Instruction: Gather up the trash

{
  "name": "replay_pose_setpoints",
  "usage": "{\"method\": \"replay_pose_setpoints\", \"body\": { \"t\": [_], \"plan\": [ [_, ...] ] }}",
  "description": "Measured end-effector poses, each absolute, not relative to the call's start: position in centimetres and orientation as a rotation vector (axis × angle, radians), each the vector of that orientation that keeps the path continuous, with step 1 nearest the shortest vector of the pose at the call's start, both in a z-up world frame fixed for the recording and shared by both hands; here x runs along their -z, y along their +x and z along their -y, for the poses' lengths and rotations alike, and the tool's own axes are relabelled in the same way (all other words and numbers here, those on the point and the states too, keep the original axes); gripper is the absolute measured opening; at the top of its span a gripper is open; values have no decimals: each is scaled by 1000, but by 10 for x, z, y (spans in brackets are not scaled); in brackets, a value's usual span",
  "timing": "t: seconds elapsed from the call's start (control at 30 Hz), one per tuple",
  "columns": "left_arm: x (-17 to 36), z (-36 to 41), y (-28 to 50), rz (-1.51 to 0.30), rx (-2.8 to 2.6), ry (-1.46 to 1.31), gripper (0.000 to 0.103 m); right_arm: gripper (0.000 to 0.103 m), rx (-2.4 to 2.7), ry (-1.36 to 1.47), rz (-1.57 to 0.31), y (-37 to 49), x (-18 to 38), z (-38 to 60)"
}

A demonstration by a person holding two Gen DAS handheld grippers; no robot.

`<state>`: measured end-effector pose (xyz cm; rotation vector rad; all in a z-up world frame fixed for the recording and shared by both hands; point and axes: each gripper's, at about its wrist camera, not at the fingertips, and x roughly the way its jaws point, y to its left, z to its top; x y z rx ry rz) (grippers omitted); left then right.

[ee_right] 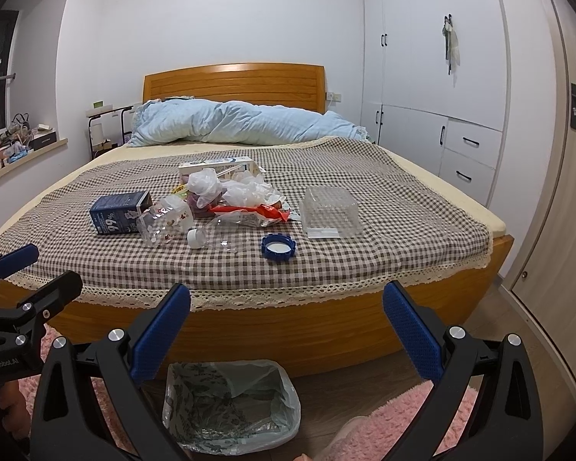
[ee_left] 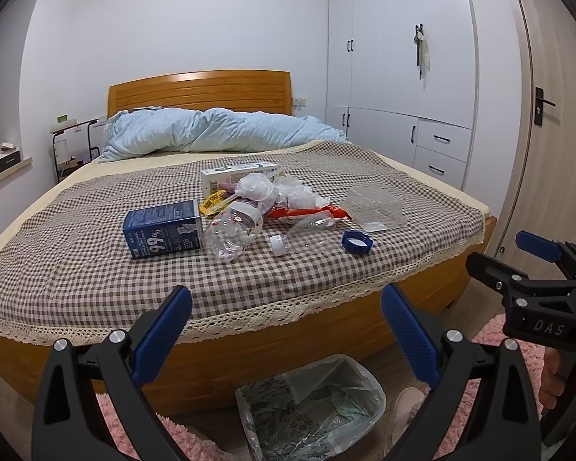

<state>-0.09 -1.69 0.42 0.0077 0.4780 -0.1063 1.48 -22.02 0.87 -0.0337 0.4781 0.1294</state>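
Trash lies scattered on the checked bedspread (ee_left: pixel 76 261): a blue carton (ee_left: pixel 161 228) marked 99%, a clear bottle (ee_left: pixel 232 232), a second clear bottle with a white cap (ee_left: pixel 278 245), a blue lid (ee_left: pixel 356 242), a clear plastic box (ee_left: pixel 376 205), a red wrapper (ee_left: pixel 307 213), crumpled plastic bags (ee_left: pixel 272 188) and a white carton (ee_left: pixel 234 174). A bin with a plastic liner (ee_left: pixel 311 407) stands on the floor below the bed's foot. My left gripper (ee_left: pixel 286 330) is open and empty above the bin. My right gripper (ee_right: pixel 286 330) is open too, holding nothing.
A blue duvet (ee_right: pixel 242 123) is bunched by the wooden headboard (ee_right: pixel 234 84). White wardrobes (ee_right: pixel 434 88) line the right wall, a door (ee_left: pixel 553 123) stands further right. A pink rug (ee_right: pixel 399 418) covers the floor beside the bin. A side table (ee_left: pixel 73 142) stands left of the bed.
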Motion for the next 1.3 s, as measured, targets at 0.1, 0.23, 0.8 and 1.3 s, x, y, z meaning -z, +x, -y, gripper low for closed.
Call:
{"method": "replay_pose_setpoints", "body": {
  "t": [0.1, 0.23, 0.8, 1.3],
  "plan": [
    [-6, 18, 4, -479, 118, 12, 96, 97, -133, -35, -458, 18, -11, 220],
    [-13, 17, 17, -467, 123, 15, 96, 97, -126, -33, -406, 27, -18, 219],
    [-41, 5, 103, -461, 171, -14, 96, 97, -146, 9, -328, 107, -28, 216],
    [-55, -22, 247, -673, 250, -42, 96, 97, -115, 43, -312, 213, -45, 219]
  ]
}}
